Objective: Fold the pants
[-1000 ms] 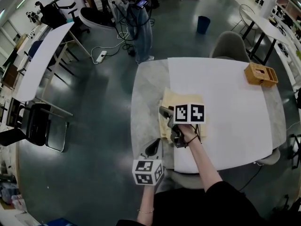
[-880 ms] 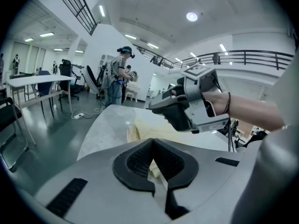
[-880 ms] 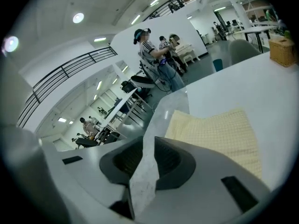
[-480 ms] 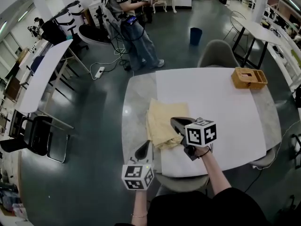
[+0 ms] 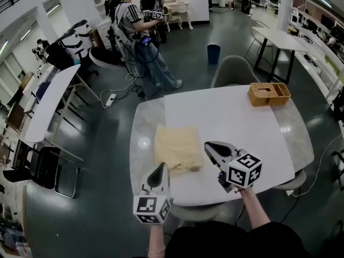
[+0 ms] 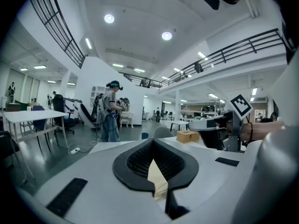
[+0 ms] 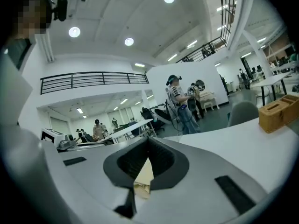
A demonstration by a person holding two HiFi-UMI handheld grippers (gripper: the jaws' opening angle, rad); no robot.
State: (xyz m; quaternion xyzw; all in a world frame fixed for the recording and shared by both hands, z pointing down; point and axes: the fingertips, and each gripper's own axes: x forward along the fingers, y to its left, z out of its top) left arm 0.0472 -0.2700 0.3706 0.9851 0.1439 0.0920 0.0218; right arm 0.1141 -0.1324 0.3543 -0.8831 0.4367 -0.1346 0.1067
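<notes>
The beige pants point(image 5: 177, 148) lie folded into a flat rectangle on the left part of the white table point(image 5: 252, 128). My left gripper point(image 5: 159, 167) hovers shut just in front of the pants' near edge, holding nothing. To the pants' right my right gripper point(image 5: 208, 144) is also shut and empty, raised off the table. In the left gripper view the closed jaws point(image 6: 152, 143) leave a slit through which a strip of the pants point(image 6: 156, 178) shows. The right gripper view has the same look: jaws point(image 7: 148, 140) closed, the pants point(image 7: 144, 176) showing below.
A wooden box point(image 5: 268, 94) stands at the table's far right corner. A grey chair point(image 5: 231, 71) is tucked in at the far side. People point(image 5: 134, 31) stand beyond the table with cables on the floor, and a blue bin point(image 5: 213, 52) is further back.
The right gripper left the pants and pulled back to the right and up, its jaws closing. The left gripper rose. The pants stayed folded on the table.
</notes>
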